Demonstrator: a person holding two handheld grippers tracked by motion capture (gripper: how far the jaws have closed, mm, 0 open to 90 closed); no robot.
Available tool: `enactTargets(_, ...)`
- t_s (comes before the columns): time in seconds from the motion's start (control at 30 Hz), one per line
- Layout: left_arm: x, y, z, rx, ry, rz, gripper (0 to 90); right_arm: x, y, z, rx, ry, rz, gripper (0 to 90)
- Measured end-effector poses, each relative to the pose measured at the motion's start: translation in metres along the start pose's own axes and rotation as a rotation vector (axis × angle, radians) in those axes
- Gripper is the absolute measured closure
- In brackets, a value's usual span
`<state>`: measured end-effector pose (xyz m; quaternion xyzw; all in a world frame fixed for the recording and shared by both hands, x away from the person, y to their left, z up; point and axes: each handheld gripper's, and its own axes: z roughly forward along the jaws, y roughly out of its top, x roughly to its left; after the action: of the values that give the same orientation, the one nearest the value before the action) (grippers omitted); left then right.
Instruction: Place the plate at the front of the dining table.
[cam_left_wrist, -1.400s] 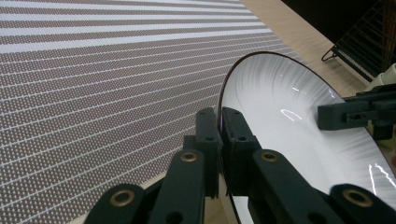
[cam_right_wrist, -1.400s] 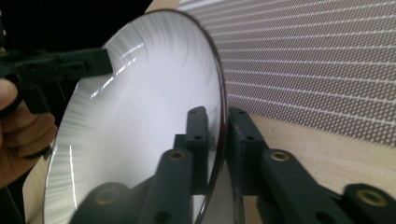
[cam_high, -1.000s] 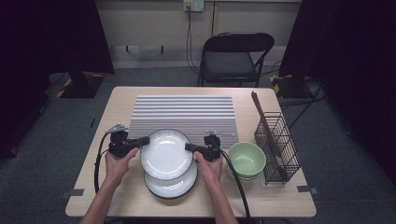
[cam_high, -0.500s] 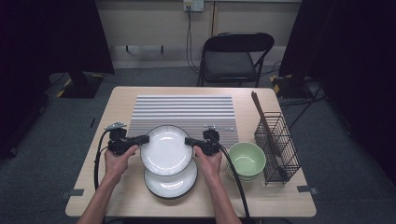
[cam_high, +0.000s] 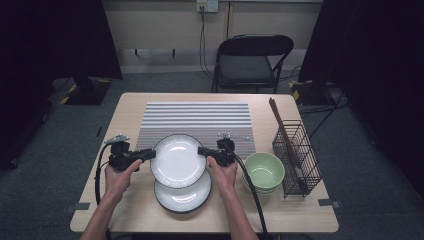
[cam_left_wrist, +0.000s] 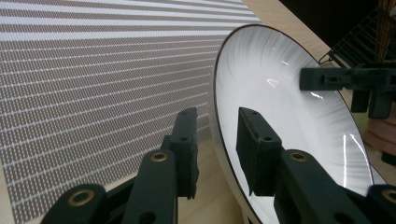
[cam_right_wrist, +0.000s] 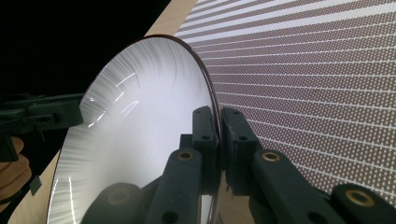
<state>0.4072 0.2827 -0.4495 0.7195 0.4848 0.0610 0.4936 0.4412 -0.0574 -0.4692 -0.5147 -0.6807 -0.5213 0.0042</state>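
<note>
A white plate with a dark rim (cam_high: 178, 160) is held tilted over a second white plate (cam_high: 182, 197) that lies on the table. My left gripper (cam_high: 150, 154) is at the upper plate's left rim. In the left gripper view its jaws (cam_left_wrist: 217, 140) straddle the rim (cam_left_wrist: 280, 102) with a gap on each side; they have just been opening. My right gripper (cam_high: 202, 151) is at the right rim, and in the right gripper view it (cam_right_wrist: 218, 126) is shut on the plate's edge (cam_right_wrist: 140, 121).
A striped grey mat (cam_high: 195, 117) covers the table's far middle. Green bowls (cam_high: 264, 170) sit to the right of the plates, beside a black wire basket (cam_high: 295, 155) holding chopsticks (cam_high: 282, 130). A folding chair (cam_high: 252, 60) stands behind the table.
The upper plate has shifted slightly toward the mat. Both hands stay at its rim.
</note>
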Motion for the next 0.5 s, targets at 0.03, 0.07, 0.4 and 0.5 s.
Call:
enactTargets(0.03,-0.0009,-0.0017,-0.0008,0.004,0.003,0.004,69.6,0.0002,0.0000,-0.0001,-0.001,-0.001,-0.003,84.8)
enactTargets(0.07,-0.0016,-0.0050,-0.0012,0.006,0.009,0.002,70.4,0.0003,0.0002,-0.0002,-0.002,0.000,-0.006,84.8)
enactTargets(0.4,-0.0033,-0.0056,0.0062,0.012,0.015,0.004,78.8,0.0022,0.0013,-0.0008,-0.006,-0.006,-0.020,84.9)
enactTargets(0.5,-0.0009,-0.0043,0.0077,-0.003,0.004,-0.019,80.7,0.0032,0.0017,-0.0011,-0.012,-0.007,-0.031,84.9)
